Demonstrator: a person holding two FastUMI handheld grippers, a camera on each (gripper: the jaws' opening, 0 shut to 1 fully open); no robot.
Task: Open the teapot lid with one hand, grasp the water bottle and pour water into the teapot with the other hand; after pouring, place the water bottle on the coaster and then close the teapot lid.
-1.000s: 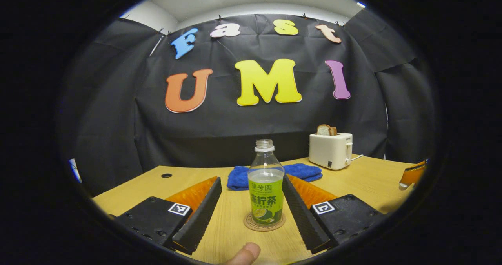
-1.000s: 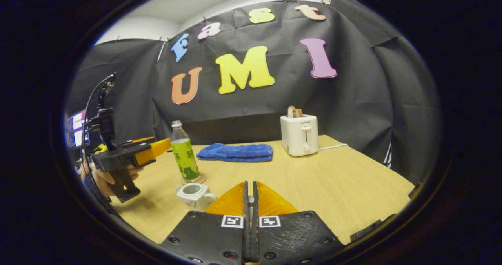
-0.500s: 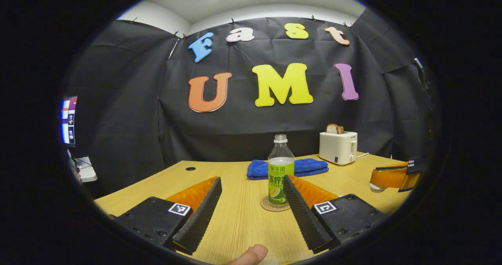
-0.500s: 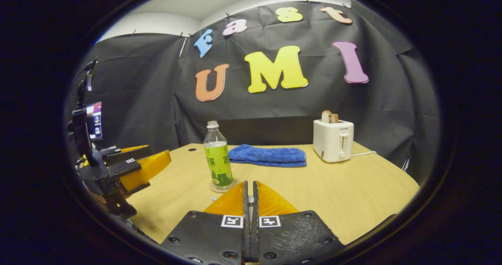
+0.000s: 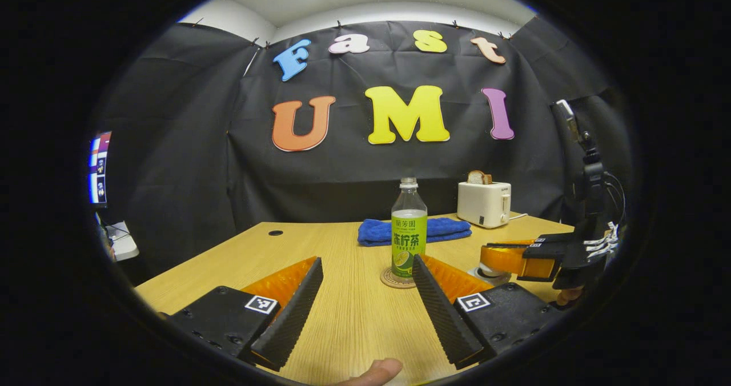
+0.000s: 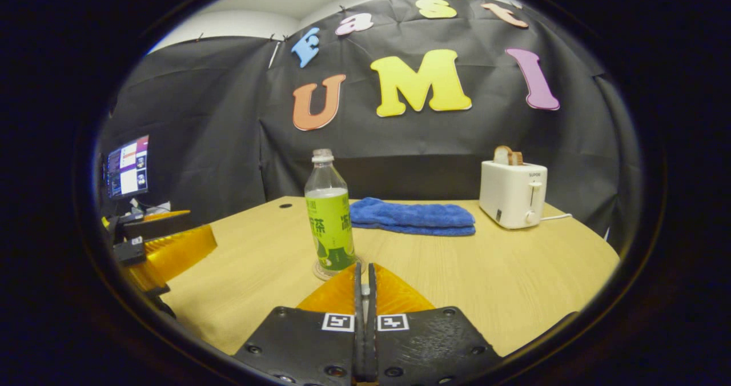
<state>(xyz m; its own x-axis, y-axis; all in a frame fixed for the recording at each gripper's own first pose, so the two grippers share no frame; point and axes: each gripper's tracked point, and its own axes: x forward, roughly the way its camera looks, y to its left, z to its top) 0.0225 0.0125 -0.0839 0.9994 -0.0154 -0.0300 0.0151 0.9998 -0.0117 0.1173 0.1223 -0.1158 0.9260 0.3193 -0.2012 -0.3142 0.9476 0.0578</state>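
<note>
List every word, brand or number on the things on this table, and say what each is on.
Water bottle: printed characters on its green label; not quoted here.
Toaster: small brand mark near the top of its front, too small to read.
Left gripper and right gripper: square black-and-white code tags, no words.
Blue towel, coaster: no text seen.

Left gripper (image 5: 365, 312) farther back from the bottle (image 5: 409, 229) than before; right gripper (image 6: 364, 317) nearer it.

Water bottle (image 5: 409, 226) on coaster (image 5: 390, 280) (towel (image 5: 377, 232), toaster (image 5: 484, 203) behind)
</note>
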